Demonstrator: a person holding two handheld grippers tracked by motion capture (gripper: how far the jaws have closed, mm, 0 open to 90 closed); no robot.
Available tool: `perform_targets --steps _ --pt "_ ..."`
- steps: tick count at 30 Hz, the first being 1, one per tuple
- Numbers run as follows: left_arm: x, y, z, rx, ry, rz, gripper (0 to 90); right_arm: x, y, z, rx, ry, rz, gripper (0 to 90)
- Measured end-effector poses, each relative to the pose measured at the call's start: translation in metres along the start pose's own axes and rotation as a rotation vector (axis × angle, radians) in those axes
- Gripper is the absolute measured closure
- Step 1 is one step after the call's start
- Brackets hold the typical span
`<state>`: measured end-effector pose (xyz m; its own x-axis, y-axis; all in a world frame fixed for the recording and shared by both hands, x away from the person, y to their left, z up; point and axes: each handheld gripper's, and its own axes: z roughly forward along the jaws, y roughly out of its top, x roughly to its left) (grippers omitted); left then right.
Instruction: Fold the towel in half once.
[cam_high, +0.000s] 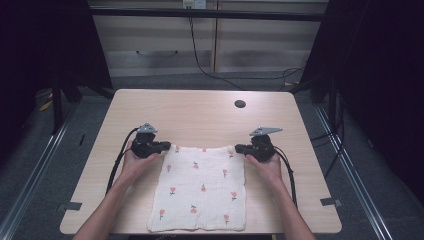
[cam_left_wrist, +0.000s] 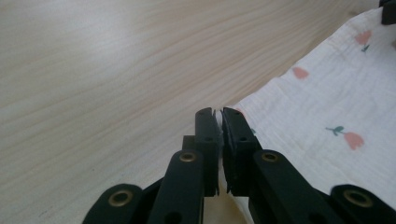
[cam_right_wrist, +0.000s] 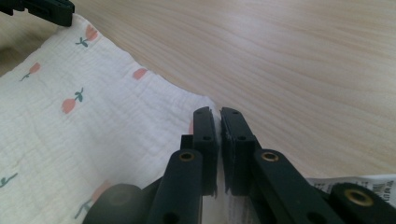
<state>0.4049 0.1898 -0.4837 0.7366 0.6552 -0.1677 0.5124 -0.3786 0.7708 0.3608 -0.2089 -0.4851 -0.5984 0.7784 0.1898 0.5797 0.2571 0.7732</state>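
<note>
- Left tongs (cam_left_wrist: 218, 114): black, blocky jaws pressed together on the far left corner of the cloth (cam_left_wrist: 327, 107), a thin edge of fabric pinched between the pads.
- Right tongs (cam_right_wrist: 215, 113): jaws likewise clamped narrow on the far right corner; fabric runs up into the slit.
- The cloth is soft, crinkled white muslin printed with small pink flowers on green stems, roughly square, lying flat on the near half of the desk (cam_high: 200, 107).
- Its pinched corners are hidden inside the jaws; a printed label peeks out at the right gripper view's lower edge, text unreadable.
- The desk is pale wood-grain with rounded corners and a dark round cable hole (cam_high: 240, 104) at the far side.
</note>
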Motion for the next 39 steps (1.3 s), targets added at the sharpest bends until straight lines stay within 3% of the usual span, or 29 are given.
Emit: perform_targets --steps 17,24,30,39 --pt "-0.011 0.020 -0.028 -0.132 -0.045 0.014 85.7 0.004 0.016 -0.036 -0.114 -0.021 -0.019 85.6" --pt "-0.021 0.028 -0.036 -0.163 -0.042 0.054 85.6 0.007 0.022 -0.050 -0.157 -0.035 -0.023 85.6" --pt "-0.022 0.030 -0.043 -0.188 -0.050 0.051 85.7 0.009 0.024 -0.056 -0.174 -0.039 -0.032 85.7" --pt "-0.023 0.034 -0.052 -0.215 -0.027 0.068 85.7 0.016 0.032 -0.057 -0.208 -0.044 -0.039 85.7"
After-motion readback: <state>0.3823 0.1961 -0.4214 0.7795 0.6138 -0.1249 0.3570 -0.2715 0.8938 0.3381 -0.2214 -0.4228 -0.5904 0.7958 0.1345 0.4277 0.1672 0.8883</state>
